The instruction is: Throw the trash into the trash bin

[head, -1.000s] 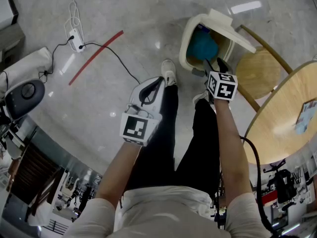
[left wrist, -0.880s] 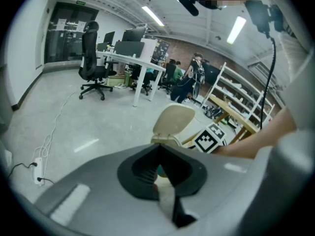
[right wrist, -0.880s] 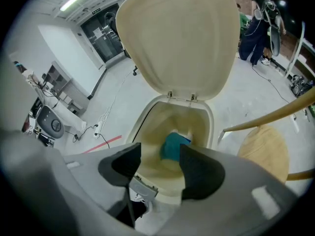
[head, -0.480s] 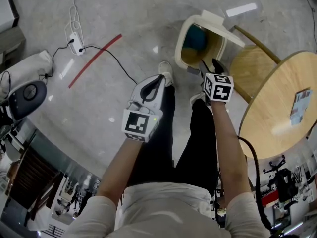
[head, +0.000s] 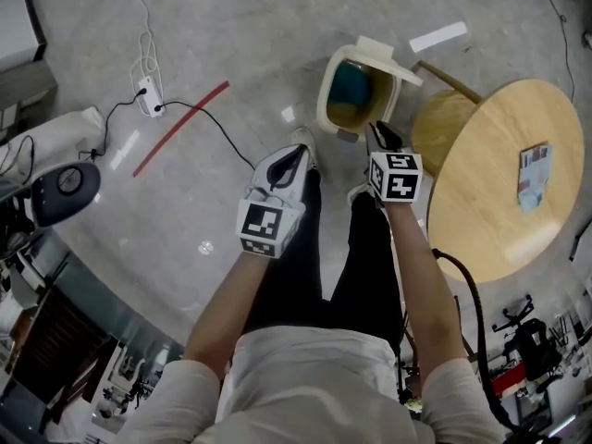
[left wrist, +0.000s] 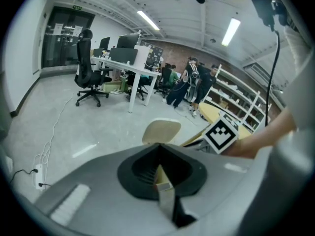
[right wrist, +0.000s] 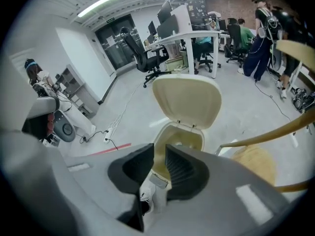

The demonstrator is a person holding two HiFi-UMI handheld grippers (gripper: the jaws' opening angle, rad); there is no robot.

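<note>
Trash (head: 352, 82), a teal lump, lies inside the bin (head: 324, 100), low against its left wall; the bin stands on the floor (head: 231, 35) with its lid (head: 389, 58) tipped up and back, between the person's shoes (head: 302, 142) and a round wooden stool (head: 442, 129). The right hand-held gripper (head: 381, 136) hangs over the bin's near rim and points down into it; in the right gripper view the bin (right wrist: 178, 132) and its raised lid (right wrist: 187, 100) show just past the right hand-held gripper (right wrist: 160, 157), whose jaws have just been closing and now stand a narrow gap apart, released, with nothing between them. The left hand-held gripper (head: 293, 156) is held above the left shoe, apart from the bin; in its own view the left hand-held gripper (left wrist: 158, 154) is clenched, jaws together and empty. Right of the stool stands a round wooden surface (head: 481, 202); a small card (head: 530, 174) lies near its right edge. On the floor to the left lie a red strip (head: 180, 128) and a power strip (head: 148, 95).
</note>
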